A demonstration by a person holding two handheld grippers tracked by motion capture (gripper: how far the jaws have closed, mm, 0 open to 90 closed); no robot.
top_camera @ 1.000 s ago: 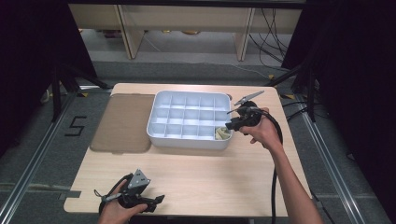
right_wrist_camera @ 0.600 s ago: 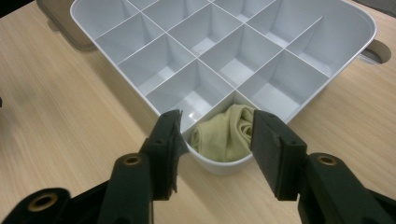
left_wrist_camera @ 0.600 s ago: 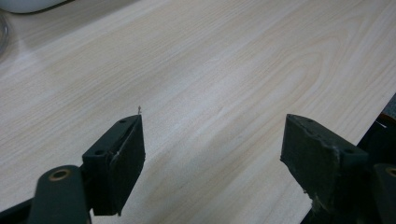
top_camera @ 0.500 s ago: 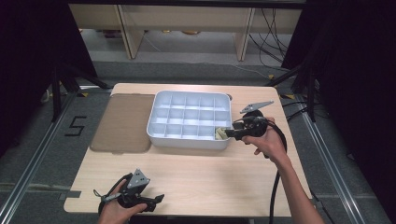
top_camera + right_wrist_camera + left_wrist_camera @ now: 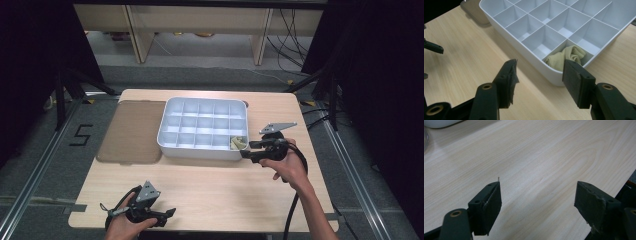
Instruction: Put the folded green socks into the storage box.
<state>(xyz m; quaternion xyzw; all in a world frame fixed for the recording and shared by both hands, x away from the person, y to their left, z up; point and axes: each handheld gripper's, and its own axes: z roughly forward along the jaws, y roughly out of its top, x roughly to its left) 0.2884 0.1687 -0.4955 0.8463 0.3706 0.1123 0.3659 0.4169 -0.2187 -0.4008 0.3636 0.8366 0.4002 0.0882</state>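
Right gripper (image 5: 537, 75) jaws: seen parted to a middling gap, having just been opening; nothing is held between them, and bare table and the tray's near corner show in the gap.
Right gripper position: in the high view the right gripper (image 5: 248, 149) is found at about 3 o'clock on the table, just outside the tray's near right corner, jaws pointed toward the tray.
Cloth (image 5: 567, 57): a small beige bundle is lodged in the tray's corner compartment, free of both pads; in the high view the cloth (image 5: 236, 143) is placed at the tray's 4 o'clock corner.
Tray (image 5: 170, 117): a white box divided into square compartments is set near the table's middle, toward 12 o'clock; the other compartments in sight are seen bare.
Left gripper (image 5: 537, 202) jaws: seen spread wide, nothing between them, plain wood below.
Left gripper position: in the high view the left gripper (image 5: 167, 214) is held at about 7 o'clock by the table's near edge, well apart from the tray.
Mat (image 5: 132, 131): a brown sheet is laid at the tray's 9 o'clock side, touching or slightly tucked under it.
Table (image 5: 220, 190): light wood.
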